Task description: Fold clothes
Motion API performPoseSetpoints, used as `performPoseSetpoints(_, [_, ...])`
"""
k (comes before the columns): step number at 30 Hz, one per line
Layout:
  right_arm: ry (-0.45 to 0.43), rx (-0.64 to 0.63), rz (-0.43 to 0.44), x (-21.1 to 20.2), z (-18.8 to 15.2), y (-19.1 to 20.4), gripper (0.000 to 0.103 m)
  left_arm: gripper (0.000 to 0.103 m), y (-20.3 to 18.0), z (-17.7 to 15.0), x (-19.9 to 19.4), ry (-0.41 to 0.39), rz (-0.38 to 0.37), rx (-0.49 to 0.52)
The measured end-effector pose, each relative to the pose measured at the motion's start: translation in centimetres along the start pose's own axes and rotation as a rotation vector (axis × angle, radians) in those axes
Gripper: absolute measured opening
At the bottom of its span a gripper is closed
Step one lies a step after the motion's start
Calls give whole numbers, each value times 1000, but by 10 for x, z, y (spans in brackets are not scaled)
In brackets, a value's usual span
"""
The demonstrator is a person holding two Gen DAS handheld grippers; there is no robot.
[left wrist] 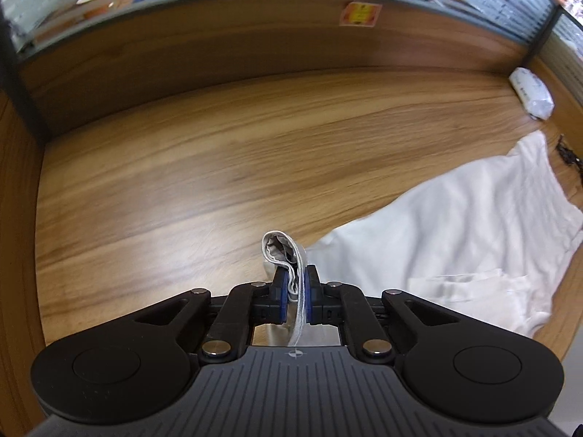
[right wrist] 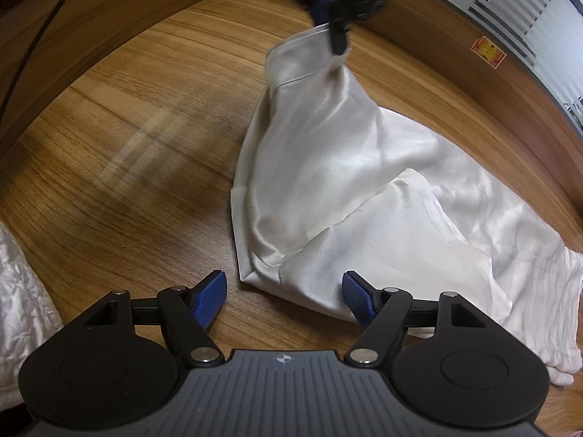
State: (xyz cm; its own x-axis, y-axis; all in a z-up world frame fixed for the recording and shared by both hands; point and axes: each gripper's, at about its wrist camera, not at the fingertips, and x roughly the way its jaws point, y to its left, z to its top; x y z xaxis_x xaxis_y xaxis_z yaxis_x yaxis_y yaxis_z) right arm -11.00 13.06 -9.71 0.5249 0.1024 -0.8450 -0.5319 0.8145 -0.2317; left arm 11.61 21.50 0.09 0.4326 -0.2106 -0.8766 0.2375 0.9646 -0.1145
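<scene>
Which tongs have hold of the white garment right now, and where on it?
The left tongs pinch the white garment at a hemmed edge, lifted off the table. The right tongs stand open near its lower corner, gripping nothing.

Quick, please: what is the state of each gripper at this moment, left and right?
Left gripper: closed, pinching an edge of the white garment.
Right gripper: open, holding nothing, a corner of the garment between its fingers.

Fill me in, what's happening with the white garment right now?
A person is folding a white garment on a wooden table with two handheld grippers. The left gripper is shut on a hemmed edge and holds that corner lifted off the table. The right gripper is open, its pads either side of the garment's near corner, not gripping.
</scene>
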Motion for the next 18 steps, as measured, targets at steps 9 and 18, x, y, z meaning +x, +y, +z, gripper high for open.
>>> performPoseSetpoints(9, [-7,-42,-28,5,3,1,39,10,-3,0,-5,-9,-3,13])
performPoseSetpoints(18, [-44,20,-60,-9,4,-23,10,10,-5,17,-24,-60,-46,-14])
